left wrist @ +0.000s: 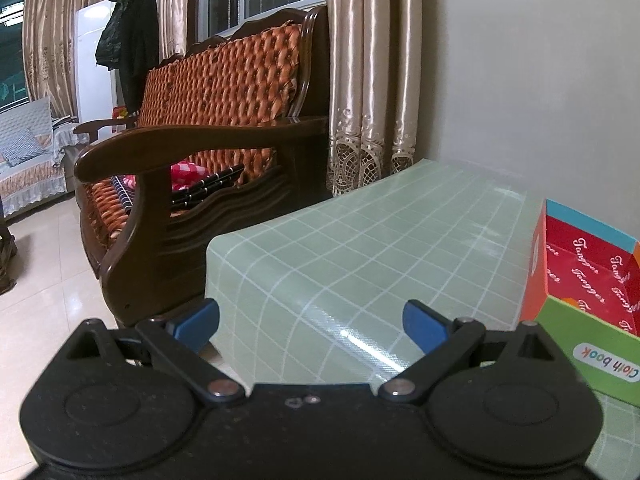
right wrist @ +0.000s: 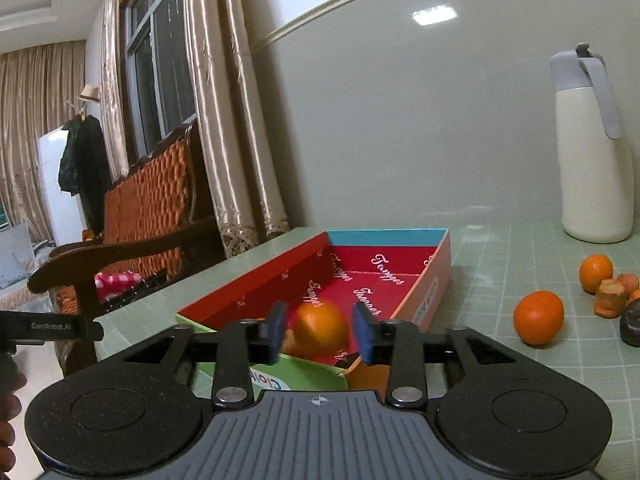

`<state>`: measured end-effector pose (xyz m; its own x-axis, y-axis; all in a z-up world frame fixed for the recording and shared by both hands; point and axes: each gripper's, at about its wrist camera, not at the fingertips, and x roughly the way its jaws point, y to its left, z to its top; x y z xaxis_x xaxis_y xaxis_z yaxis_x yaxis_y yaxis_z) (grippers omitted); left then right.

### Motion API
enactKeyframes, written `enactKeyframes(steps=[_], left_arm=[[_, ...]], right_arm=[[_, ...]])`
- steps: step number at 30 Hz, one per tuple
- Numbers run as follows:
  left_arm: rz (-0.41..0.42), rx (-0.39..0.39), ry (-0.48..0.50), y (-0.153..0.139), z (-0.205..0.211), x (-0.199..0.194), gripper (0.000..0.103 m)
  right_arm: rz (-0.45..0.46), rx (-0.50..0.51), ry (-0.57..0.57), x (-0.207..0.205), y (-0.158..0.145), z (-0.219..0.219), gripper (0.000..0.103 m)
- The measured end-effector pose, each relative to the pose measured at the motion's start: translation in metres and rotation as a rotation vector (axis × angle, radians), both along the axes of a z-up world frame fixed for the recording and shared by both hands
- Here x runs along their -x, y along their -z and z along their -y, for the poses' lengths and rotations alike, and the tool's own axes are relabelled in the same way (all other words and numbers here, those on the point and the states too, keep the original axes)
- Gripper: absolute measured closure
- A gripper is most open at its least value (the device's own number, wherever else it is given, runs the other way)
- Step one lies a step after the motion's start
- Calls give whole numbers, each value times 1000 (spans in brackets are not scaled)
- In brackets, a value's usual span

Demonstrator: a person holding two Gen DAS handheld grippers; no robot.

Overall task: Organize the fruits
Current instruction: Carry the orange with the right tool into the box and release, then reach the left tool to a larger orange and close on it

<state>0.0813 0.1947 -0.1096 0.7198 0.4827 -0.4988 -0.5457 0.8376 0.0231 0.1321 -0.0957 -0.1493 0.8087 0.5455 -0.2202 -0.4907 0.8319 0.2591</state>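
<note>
Left gripper (left wrist: 311, 322): jaws spread wide, empty, idle over the table (left wrist: 360, 248) beside the box (left wrist: 580, 280). Right gripper (right wrist: 320, 330): over the box's near corner, pads apart, blurred orange (right wrist: 320, 326) between them, no firm contact, seemingly being dropped in. Loose oranges (right wrist: 538, 317) right, awaiting sorting; flask (right wrist: 592, 152) behind.

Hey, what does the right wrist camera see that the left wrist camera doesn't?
Right wrist only: the right gripper around a blurred orange fruit, loose oranges, a cream thermos jug. Left wrist only: the left gripper, open over bare cloth. Both: the red-lined cardboard box, green checked tablecloth, wooden sofa.
</note>
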Motion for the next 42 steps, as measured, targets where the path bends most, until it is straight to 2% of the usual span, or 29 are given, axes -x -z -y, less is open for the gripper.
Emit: enactKeyframes(steps=[1, 2, 3, 11, 15, 18, 23, 26, 34, 42], left_arm=[[-1, 1, -1, 0, 0, 0, 11], [-1, 2, -1, 0, 0, 0, 11], [0, 3, 0, -1, 0, 0, 11], [-1, -1, 7, -1, 3, -1, 11], [0, -2, 20, -1, 7, -1, 11], [4, -17, 38, -2, 15, -3, 11], [9, -44, 81, -3, 34, -8, 11], [16, -51, 110, -3, 45, -11, 11], [49, -95, 220, -4, 89, -21, 10], [118, -147, 396, -9, 148, -29, 10]], right_arm=[[12, -8, 0, 1, -1, 2, 42], [21, -13, 12, 2, -2, 3, 24], [30, -19, 23, 4, -1, 4, 21], [37, -28, 92, 3, -1, 18, 21], [40, -3, 177, 4, -3, 29, 20], [44, 21, 277, 4, -4, 41, 9], [45, 60, 453, 4, -4, 63, 6], [32, 80, 554, 3, -4, 77, 0], [13, 212, 848, 3, -3, 106, 0], [29, 295, 1079, 15, -2, 141, 0]])
